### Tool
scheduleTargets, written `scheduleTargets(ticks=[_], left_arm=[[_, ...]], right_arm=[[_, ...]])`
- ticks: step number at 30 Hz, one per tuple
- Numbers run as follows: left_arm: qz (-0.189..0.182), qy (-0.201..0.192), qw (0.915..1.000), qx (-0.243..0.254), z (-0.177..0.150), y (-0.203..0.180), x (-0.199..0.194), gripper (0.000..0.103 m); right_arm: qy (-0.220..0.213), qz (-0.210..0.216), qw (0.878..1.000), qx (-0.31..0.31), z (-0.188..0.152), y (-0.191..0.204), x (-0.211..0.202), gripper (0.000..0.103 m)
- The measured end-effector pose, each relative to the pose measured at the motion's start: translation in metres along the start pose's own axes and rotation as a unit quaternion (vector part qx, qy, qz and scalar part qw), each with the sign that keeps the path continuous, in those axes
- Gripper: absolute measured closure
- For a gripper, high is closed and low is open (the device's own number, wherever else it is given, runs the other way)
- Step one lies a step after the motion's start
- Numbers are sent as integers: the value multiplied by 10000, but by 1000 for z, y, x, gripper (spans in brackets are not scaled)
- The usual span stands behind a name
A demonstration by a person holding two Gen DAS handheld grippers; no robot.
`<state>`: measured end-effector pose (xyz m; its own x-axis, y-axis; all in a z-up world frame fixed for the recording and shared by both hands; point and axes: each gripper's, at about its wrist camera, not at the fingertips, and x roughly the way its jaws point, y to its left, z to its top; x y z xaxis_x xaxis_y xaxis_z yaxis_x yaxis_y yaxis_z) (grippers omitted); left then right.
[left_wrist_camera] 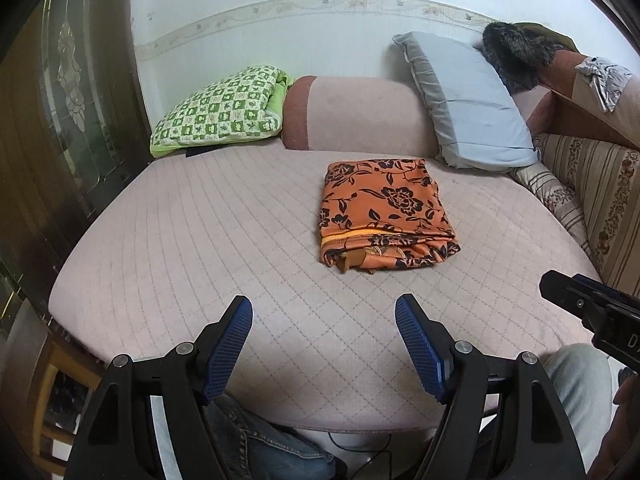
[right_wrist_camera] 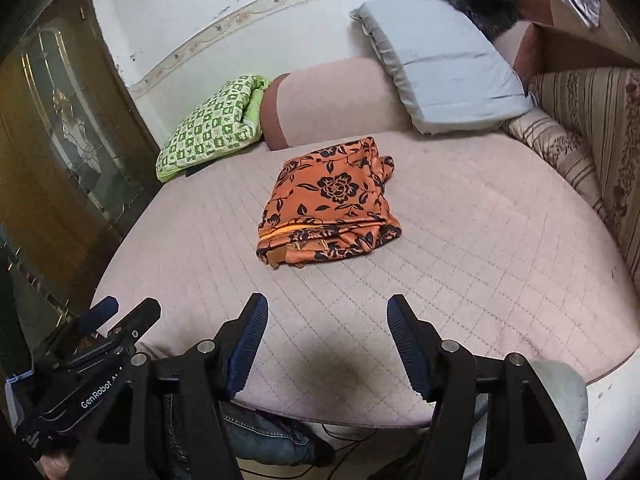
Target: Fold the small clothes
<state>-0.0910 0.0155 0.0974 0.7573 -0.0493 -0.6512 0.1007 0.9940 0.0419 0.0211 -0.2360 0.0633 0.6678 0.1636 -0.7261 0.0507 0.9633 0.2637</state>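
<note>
An orange garment with black flowers lies folded into a rectangle on the pink quilted bed. It also shows in the right wrist view. My left gripper is open and empty, held above the bed's near edge, well short of the garment. My right gripper is open and empty too, likewise back from the garment. The right gripper's body shows at the right edge of the left wrist view. The left gripper shows at the lower left of the right wrist view.
A green checked pillow, a pink bolster and a grey-blue pillow line the far side by the wall. A striped floral cushion lies at the right. A dark glass-panelled door stands at the left. Denim-clad legs are below.
</note>
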Motion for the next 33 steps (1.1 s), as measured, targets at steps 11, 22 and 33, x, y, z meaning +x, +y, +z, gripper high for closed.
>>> scheduleTargets(ticks=[11, 22, 33], left_arm=[[-50, 87, 9999, 68, 10, 8, 15, 29], [-16, 212, 9998, 66, 19, 6, 43, 29], [39, 277, 9996, 107, 20, -4, 56, 29]], right_arm=[[91, -130, 9999, -25, 8, -2, 15, 39], [194, -194, 9996, -75, 17, -8, 42, 39], [240, -259, 9993, -113, 20, -11, 57, 39]])
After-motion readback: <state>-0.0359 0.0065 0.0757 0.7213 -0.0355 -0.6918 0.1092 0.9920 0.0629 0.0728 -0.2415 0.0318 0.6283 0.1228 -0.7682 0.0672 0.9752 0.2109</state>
